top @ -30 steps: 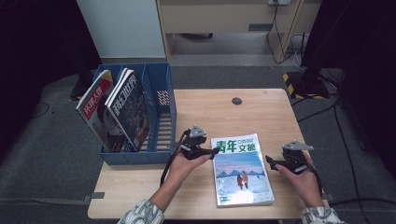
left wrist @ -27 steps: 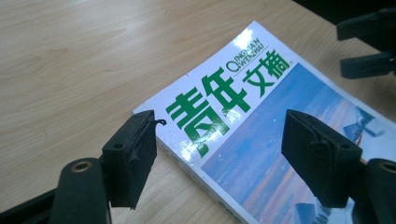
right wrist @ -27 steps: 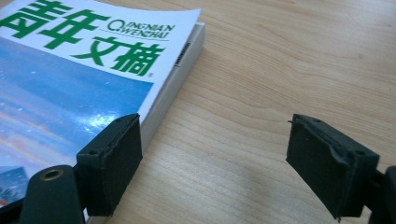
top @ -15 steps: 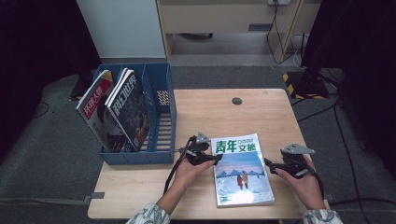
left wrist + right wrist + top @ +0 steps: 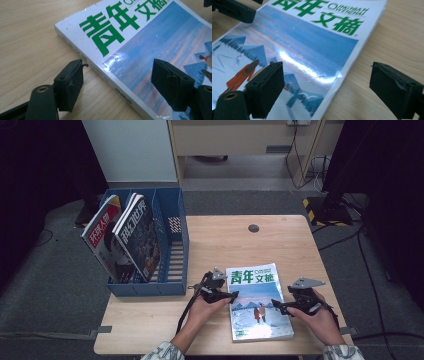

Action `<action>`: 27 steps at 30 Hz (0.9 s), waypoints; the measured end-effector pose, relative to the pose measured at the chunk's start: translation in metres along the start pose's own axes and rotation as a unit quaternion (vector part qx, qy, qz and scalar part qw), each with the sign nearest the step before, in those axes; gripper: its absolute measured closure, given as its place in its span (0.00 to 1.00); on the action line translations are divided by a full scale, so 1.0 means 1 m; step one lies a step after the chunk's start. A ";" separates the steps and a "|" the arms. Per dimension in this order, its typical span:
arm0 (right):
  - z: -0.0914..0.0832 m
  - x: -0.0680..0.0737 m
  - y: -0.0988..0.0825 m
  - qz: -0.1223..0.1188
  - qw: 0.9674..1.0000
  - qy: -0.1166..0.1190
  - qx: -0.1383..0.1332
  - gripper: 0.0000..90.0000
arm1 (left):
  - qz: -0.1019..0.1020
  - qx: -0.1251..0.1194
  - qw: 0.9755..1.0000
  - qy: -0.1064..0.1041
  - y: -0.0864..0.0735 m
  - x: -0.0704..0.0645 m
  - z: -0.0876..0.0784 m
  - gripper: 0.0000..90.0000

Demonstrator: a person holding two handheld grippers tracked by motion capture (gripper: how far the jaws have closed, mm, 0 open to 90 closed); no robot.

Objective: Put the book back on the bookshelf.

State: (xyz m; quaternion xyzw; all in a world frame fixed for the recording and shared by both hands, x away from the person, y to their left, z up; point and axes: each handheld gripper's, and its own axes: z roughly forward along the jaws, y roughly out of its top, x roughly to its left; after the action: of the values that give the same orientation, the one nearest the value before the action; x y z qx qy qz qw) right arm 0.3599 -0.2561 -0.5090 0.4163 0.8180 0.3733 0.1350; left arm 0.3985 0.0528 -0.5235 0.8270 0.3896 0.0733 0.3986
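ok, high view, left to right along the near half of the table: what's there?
Blue file rack with two magazines → left claw at the spine edge → magazine lying flat → right claw at its other edge.

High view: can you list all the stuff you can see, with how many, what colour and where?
magazine: one, blue and white cover with green letters, flat on the table's near side
file rack: one, blue, at the table's left edge
standing magazines: two, red-and-white and dark covers, leaning in the file rack
table: one, light wood, centre
cable hole cap: one, dark, at the table's far side
cabinet: one, pale grey, behind the rack
left gripper: one, black, jaws open astride the magazine's left edge
right gripper: one, black, jaws open astride its right edge, just been opening
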 end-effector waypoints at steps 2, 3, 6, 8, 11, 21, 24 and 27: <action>0.005 0.001 -0.001 0.000 1.000 0.013 0.012 0.13 | 0.004 0.007 1.000 -0.004 -0.001 -0.002 0.000 0.27; 0.008 0.001 -0.002 0.000 1.000 0.017 0.021 0.13 | 0.005 0.009 1.000 -0.006 -0.002 -0.003 0.001 0.26; 0.015 0.001 -0.003 0.004 0.999 0.028 0.032 0.12 | 0.012 0.008 1.000 -0.006 -0.003 -0.007 0.001 0.25; 0.016 -0.001 -0.003 0.014 0.999 0.036 0.034 0.12 | 0.015 0.007 1.000 -0.007 -0.003 -0.007 0.001 0.24; 0.021 -0.003 -0.003 0.025 0.998 0.052 0.036 0.10 | 0.001 0.003 1.000 -0.018 -0.005 -0.007 0.004 0.24; 0.032 -0.012 0.003 0.020 0.997 0.069 0.030 0.05 | -0.007 -0.008 1.000 -0.024 -0.008 -0.007 0.005 0.24; 0.034 -0.015 0.006 0.011 0.997 0.073 0.032 0.05 | -0.007 -0.010 1.000 -0.024 -0.008 -0.007 0.005 0.24; 0.037 -0.018 0.009 0.005 0.997 0.074 0.028 0.05 | -0.007 -0.012 1.000 -0.024 -0.009 -0.007 0.005 0.24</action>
State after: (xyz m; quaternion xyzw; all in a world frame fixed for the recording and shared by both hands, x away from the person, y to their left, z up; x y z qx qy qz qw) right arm 0.3963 -0.2482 -0.5294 0.3950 0.8340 0.3805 0.0609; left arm 0.3906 0.0479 -0.5320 0.8210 0.3849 0.0552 0.4181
